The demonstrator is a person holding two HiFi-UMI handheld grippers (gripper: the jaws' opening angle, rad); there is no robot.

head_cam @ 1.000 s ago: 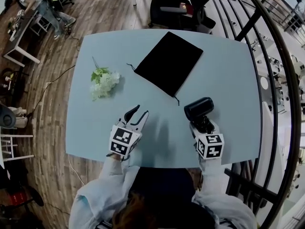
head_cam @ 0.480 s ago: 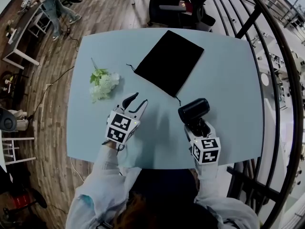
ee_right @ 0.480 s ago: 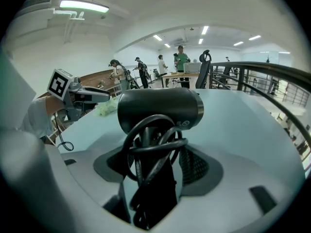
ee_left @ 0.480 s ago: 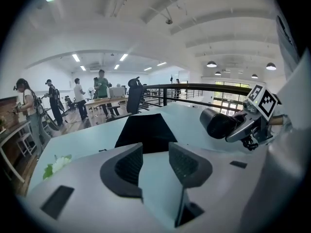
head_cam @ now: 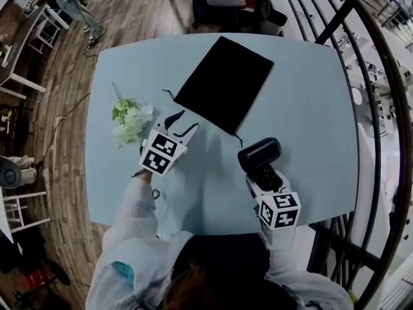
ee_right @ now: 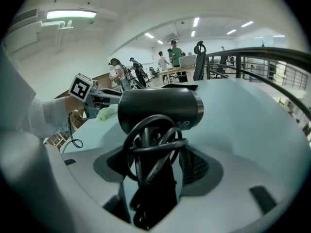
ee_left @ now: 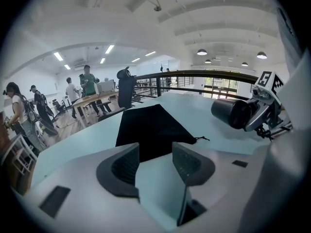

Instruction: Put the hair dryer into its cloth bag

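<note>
Two grippers: we hold both over the pale blue table [head_cam: 310,95].
Cloth bag [head_cam: 224,82]: black, lying flat at the table's far middle.
Left gripper [head_cam: 182,124]: jaws spread and just been opening, nothing between them, near the cloth bag's closer edge.
Right gripper [head_cam: 263,173]: pinching the hair dryer [head_cam: 259,155] by its cord-wrapped handle.
Hair dryer: outside the cloth bag, near its closest corner.
Flowers [head_cam: 129,120]: just beside our left gripper.

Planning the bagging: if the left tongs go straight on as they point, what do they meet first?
Likely the near edge of the cloth bag. The left tongs, empty and just opened wider, tilt down, so bare table could come first.
</note>
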